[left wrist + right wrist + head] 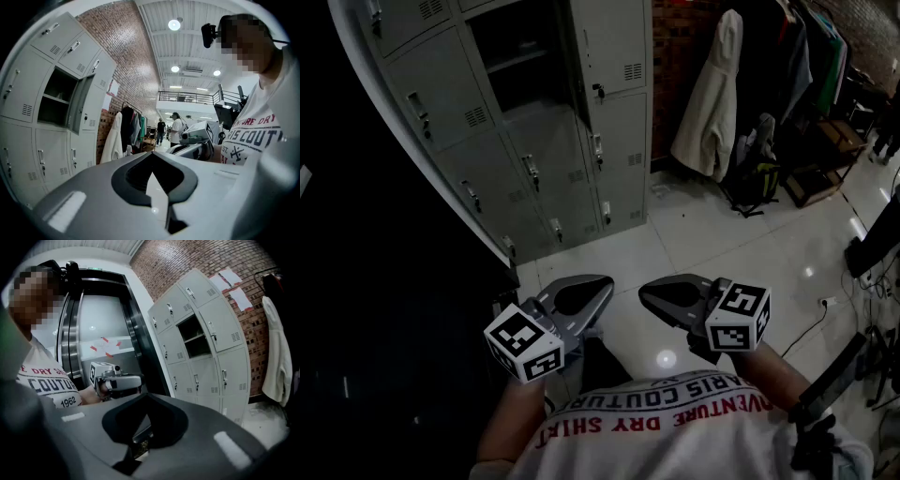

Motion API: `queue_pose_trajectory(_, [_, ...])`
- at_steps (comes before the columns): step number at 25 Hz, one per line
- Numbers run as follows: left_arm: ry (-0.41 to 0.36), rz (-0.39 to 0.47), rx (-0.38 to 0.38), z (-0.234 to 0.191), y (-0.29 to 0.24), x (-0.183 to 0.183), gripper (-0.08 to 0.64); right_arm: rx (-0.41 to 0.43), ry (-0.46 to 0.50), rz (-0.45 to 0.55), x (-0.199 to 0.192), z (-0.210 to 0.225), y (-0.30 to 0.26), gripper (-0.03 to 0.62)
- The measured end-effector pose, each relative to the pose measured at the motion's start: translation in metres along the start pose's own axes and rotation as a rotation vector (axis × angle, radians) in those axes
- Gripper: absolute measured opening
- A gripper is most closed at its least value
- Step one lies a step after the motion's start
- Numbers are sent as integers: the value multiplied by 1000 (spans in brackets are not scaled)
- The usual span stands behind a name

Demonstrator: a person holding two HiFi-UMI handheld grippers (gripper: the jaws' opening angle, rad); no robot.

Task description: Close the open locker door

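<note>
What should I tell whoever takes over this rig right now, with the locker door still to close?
Left gripper: shut, empty, held low in front of the body.
Right gripper: shut, empty, beside the left one.
The lockers stand ahead across the floor. One upper door is swung open and neither gripper touches it.
Done: nothing yet.
Left: move up to the lockers and push the door shut.

Grey painted sheet-metal lockers (534, 150) at eleven o'clock look smooth and matt; white floor tiles (731, 253) at three o'clock shine glossy; the red brick wall (675, 56) at one o'clock is rough.
</note>
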State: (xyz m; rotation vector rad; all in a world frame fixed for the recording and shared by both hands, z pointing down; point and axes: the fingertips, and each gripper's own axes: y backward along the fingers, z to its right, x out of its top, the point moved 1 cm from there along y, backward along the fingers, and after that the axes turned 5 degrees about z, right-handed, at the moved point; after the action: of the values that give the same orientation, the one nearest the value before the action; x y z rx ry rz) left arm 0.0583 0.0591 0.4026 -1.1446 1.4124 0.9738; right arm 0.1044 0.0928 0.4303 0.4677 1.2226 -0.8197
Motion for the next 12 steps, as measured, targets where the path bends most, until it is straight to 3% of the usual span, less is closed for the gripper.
queue_pose_trajectory(7, [76, -24, 16, -162, -11, -11, 2, -3, -29, -38, 19, 97, -118, -5])
queue_pose_trajectory(12, [74, -47, 14, -275, -13, 16, 2, -8, -18, -9, 73, 162, -214, -5])
